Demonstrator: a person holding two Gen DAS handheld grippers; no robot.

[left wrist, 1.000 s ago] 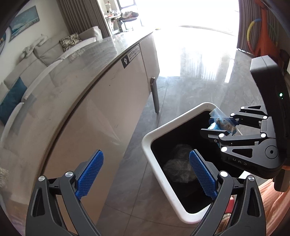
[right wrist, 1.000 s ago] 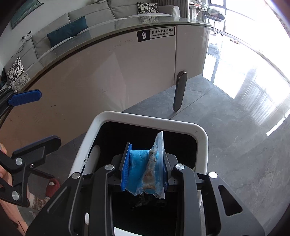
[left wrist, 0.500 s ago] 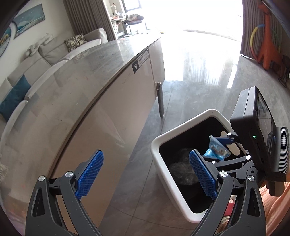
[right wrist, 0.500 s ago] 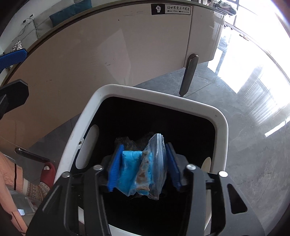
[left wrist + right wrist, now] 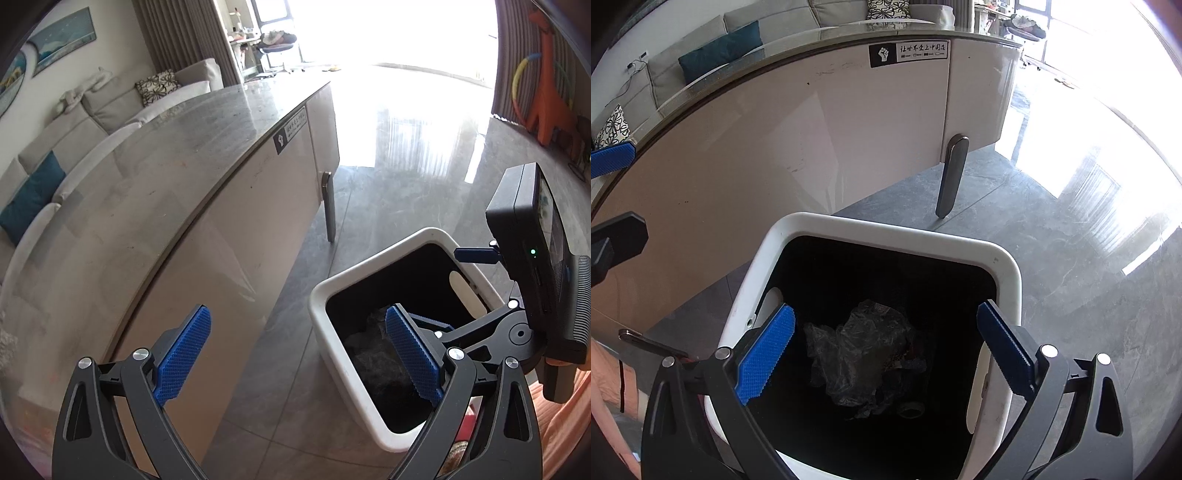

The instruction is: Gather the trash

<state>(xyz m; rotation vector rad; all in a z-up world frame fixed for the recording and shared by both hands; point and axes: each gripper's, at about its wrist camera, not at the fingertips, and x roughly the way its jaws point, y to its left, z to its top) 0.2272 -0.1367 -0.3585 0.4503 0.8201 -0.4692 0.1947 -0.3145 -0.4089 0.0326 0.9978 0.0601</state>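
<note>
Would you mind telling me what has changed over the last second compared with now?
The right gripper went down over the trash bin, opened and let go of the blue plastic bag, which is no longer between its fingers. The left gripper stayed open and empty beside the bin, and the bin stayed by the table.

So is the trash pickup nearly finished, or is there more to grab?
Done: crumpled plastic trash lies at the bottom of the white bin. In hand: nothing. The right gripper hangs open over the bin's mouth, and the left gripper is open and empty beside the counter. Left: no other trash shows on the counter or floor in these views, so I can't say how much remains.
</note>
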